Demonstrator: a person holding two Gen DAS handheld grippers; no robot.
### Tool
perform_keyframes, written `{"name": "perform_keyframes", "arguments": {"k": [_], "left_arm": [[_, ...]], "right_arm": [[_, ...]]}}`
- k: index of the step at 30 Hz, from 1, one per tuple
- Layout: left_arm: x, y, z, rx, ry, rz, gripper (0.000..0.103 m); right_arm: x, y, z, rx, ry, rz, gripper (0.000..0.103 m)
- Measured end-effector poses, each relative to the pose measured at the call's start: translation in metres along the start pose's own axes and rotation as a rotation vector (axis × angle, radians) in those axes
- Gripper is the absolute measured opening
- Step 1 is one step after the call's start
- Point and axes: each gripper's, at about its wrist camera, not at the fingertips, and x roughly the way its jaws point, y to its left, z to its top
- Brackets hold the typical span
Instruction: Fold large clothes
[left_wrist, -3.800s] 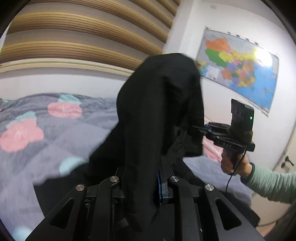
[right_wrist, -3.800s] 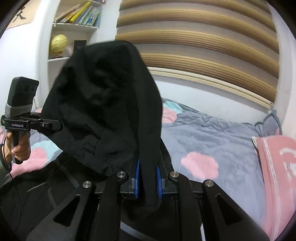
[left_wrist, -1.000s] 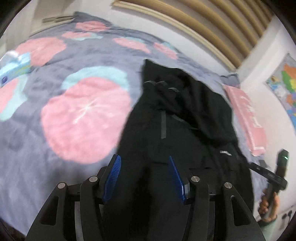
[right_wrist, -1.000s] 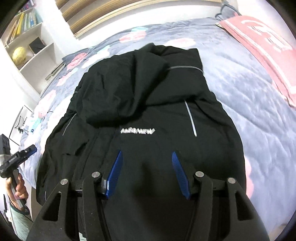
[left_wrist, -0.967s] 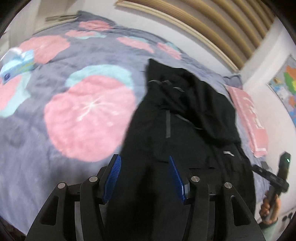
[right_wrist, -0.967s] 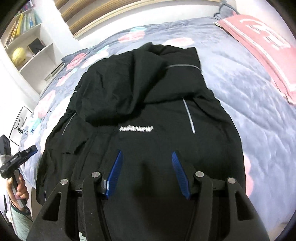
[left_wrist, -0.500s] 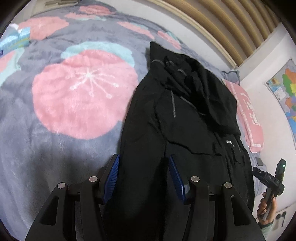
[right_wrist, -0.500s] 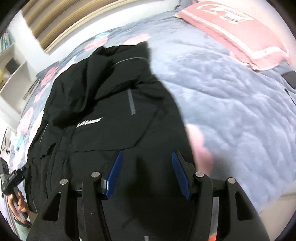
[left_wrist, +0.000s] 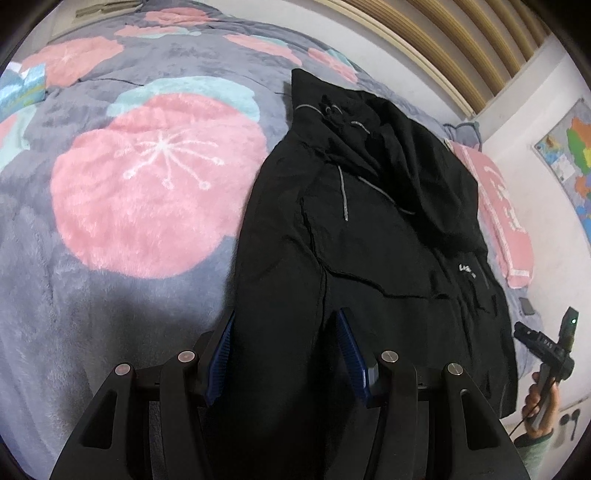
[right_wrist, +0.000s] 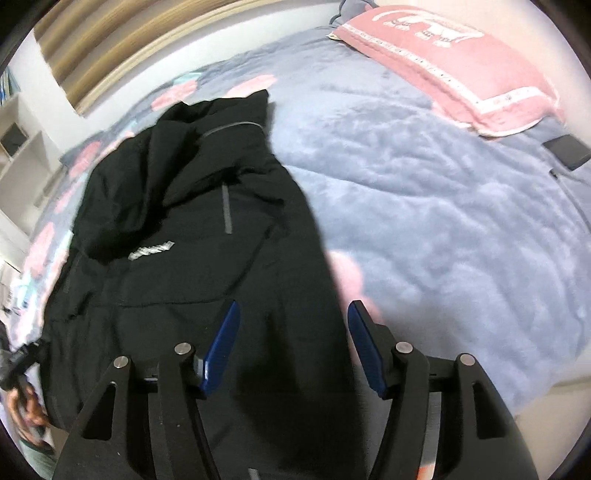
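With the jacket (left_wrist: 369, 236) spread flat on the bed (left_wrist: 110, 258), hood end away and hem end nearest, looks like the laying-out step just about wrapped and the first fold yet to start. Left gripper (left_wrist: 284, 347) hovering over the near left edge, jaws spread, black cloth between the pads but not pinched. Right gripper (right_wrist: 291, 339) over the near right edge, jaws opening, cloth lying between them, pads clear of it. Next up, by the look of it: closing each pair of jaws on a side edge or sleeve and carrying it across toward the middle, keeping the hem square. No containers anywhere in view, so nothing to report on contents. Pillow (right_wrist: 443, 62) well off to the side.
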Motion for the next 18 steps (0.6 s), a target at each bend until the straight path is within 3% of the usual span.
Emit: {"name": "perform_keyframes", "arguments": {"k": [3, 5, 7, 10, 14, 16, 18], "left_arm": [[0.003, 0.002, 0.001, -0.004, 0.011, 0.002, 0.054], [0.002, 0.003, 0.002, -0.011, 0.011, -0.007, 0.054], [0.001, 0.003, 0.001, -0.014, 0.013, -0.019, 0.054], [-0.008, -0.005, -0.001, -0.01, 0.012, -0.104, 0.054], [-0.031, -0.021, -0.003, -0.009, -0.005, -0.301, 0.054], [-0.031, -0.019, -0.006, -0.025, -0.006, -0.33, 0.054], [-0.025, -0.013, -0.016, -0.04, 0.014, -0.298, 0.054]], "right_arm": [[0.015, -0.008, -0.009, 0.003, 0.069, 0.018, 0.064], [0.022, -0.009, -0.016, 0.011, 0.098, 0.087, 0.052], [0.023, -0.003, -0.021, -0.017, 0.097, 0.092, 0.049], [0.012, 0.008, -0.021, -0.039, 0.086, 0.146, 0.048], [-0.012, 0.013, -0.018, -0.025, 0.067, 0.311, 0.048], [-0.014, 0.017, -0.022, -0.034, 0.082, 0.338, 0.048], [-0.013, 0.021, -0.031, -0.064, 0.098, 0.309, 0.048]]}}
